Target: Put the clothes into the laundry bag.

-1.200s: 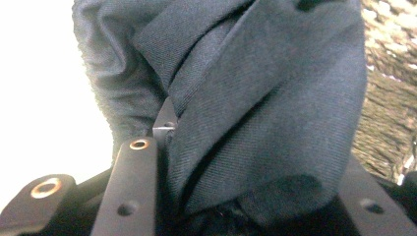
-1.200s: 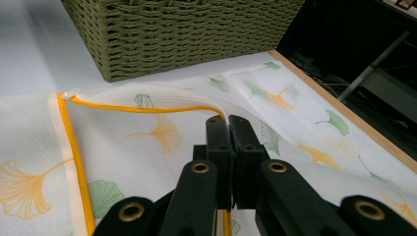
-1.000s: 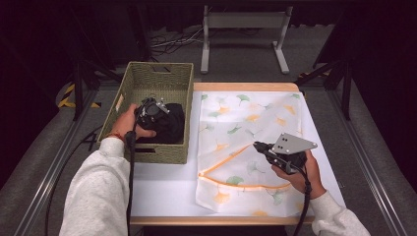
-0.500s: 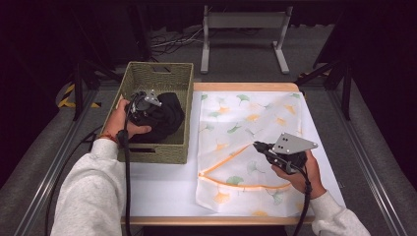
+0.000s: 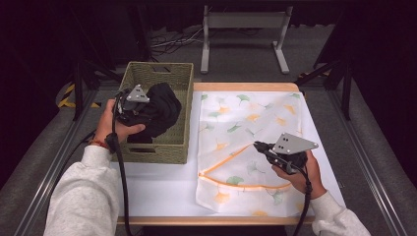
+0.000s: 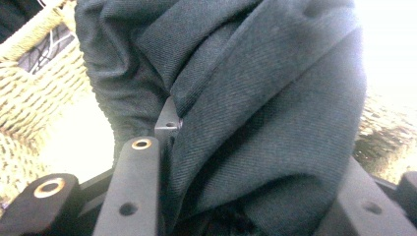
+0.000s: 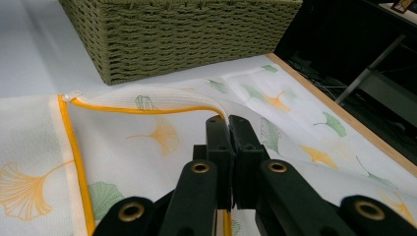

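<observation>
1. Black garment [image 5: 158,109]: bunched up, lifted partly above the woven basket [image 5: 162,147], over its middle/left part. In the left gripper view the dark cloth [image 6: 255,98] hangs in folds right in front of the cam, w/ basket weave behind it at left and right.
2. Left gripper [image 5: 132,105]: at the left side of the basket, held by the left hand [image 5: 115,129]. Jaws clamped on the black garment; in its own view the cloth is pinched betw. the two black jaws, one jaw tip visible at the fold, the other mostly covered by fabric.
3. Mesh laundry bag [image 5: 246,128]: white w/ ginkgo-leaf print and orange trim, lies flat on the table, right of the basket, touching or just beside the basket's right wall. Its opening edge w/ the orange trim [image 5: 231,155] sits at the near-left part.
4. Right gripper [image 5: 259,146]: near-right area of the table, over the bag, held by the right hand [image 5: 300,174], grey plate on top. Jaws closed on the bag's upper layer at the orange-trimmed edge [image 7: 147,109]; in the right gripper view that edge is raised a bit off the lower layer, so the mouth gapes toward the basket [image 7: 187,34].
5. Table [image 5: 157,196]: white top, wood rim at far and near edges; basket at its far-left corner.
6. Beyond: dark floor w/ cables, a grey metal stand [image 5: 243,29] past the far edge.
</observation>
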Demonstrator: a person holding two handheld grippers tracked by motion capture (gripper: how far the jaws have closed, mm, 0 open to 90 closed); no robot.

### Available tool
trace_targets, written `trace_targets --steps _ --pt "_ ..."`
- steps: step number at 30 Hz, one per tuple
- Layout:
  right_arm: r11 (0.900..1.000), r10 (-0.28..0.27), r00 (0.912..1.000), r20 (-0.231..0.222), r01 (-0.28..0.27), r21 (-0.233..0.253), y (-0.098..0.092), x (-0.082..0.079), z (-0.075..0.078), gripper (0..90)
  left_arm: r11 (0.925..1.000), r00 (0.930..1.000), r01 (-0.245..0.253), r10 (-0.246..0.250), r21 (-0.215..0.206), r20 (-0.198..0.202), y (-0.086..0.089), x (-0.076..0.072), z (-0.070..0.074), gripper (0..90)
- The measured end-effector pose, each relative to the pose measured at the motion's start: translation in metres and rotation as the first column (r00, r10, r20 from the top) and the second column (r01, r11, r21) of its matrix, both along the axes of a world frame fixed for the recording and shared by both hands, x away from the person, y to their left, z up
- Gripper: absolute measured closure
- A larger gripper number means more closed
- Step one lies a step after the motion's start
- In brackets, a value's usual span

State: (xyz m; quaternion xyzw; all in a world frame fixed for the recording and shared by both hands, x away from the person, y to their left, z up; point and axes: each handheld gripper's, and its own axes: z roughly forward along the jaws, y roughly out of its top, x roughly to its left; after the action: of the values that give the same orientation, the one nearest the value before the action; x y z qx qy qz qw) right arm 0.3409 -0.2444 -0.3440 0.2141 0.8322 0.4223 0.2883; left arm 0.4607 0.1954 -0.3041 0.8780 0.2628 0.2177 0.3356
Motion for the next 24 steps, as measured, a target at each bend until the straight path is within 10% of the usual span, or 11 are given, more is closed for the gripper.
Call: trace_targets --steps 24 --pt "1.0 -0.001 1.0 -0.002 0.001 -0.003 0.0 0.0 0.0 89.1 0.9977 0.9972 0.051 -0.049 -0.043 0.057 -0.02 -0.042 0.043 60.2"
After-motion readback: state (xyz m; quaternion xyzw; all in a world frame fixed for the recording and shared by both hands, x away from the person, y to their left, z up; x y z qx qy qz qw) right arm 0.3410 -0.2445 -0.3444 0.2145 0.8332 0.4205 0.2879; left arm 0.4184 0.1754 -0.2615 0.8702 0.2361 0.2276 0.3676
